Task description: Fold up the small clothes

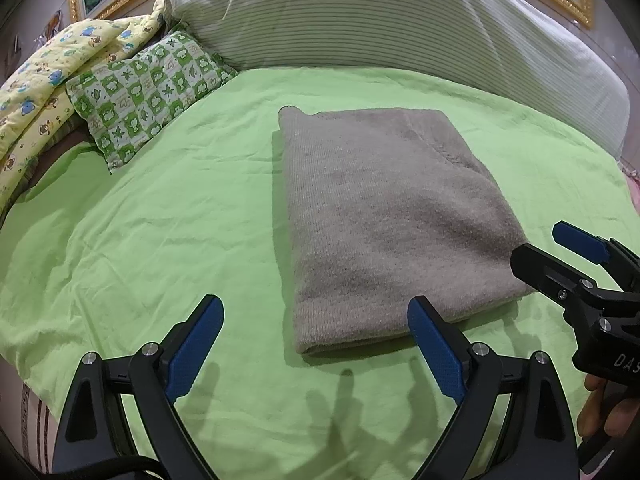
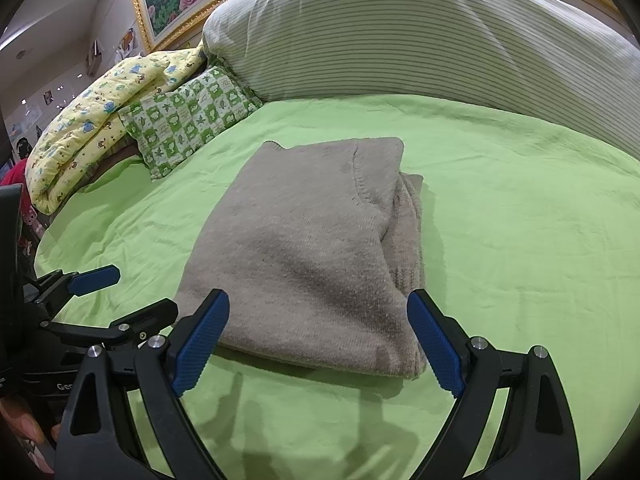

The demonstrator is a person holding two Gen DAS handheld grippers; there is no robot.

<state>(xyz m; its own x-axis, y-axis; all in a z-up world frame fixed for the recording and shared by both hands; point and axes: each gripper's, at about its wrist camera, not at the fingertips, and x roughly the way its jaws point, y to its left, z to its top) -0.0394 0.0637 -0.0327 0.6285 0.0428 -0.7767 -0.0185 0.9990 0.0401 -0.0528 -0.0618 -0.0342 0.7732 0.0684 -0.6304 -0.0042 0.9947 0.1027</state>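
Already folded into a thick grey bundle, the knit sweater (image 1: pixel 396 220) lying flat on the green sheet (image 1: pixel 160 220), in the middle of both frames. Long side running from the bottom of the frame up toward the striped pillow (image 1: pixel 380 20) at the top. Sitting just ahead of the right gripper (image 2: pixel 318 338), near edge close to the open gap between its blue pads (image 2: pixel 200 340). Left gripper (image 1: pixel 316 344) a bit off to one side, so the bundle lying ahead and toward the lower right of its frame, one near corner beside a blue pad. Probably the right one nearer for the next grab.

Both claws wide apart, holding nothing, not touching the cloth.

Soft and fuzzy, with tiny knit rows all over. Rounded, puffy fold at the near edge. Looser layers peeking out on the right side in the right wrist view, with a stitched seam curving across the top. Likely floppy and quick to come undone if lifted by one corner.

Smooth sheet with small wrinkles. Checkered green pillow (image 1: pixel 148 84) and yellow bear quilt (image 1: pixel 44 80) in the upper left, well apart from the bundle.
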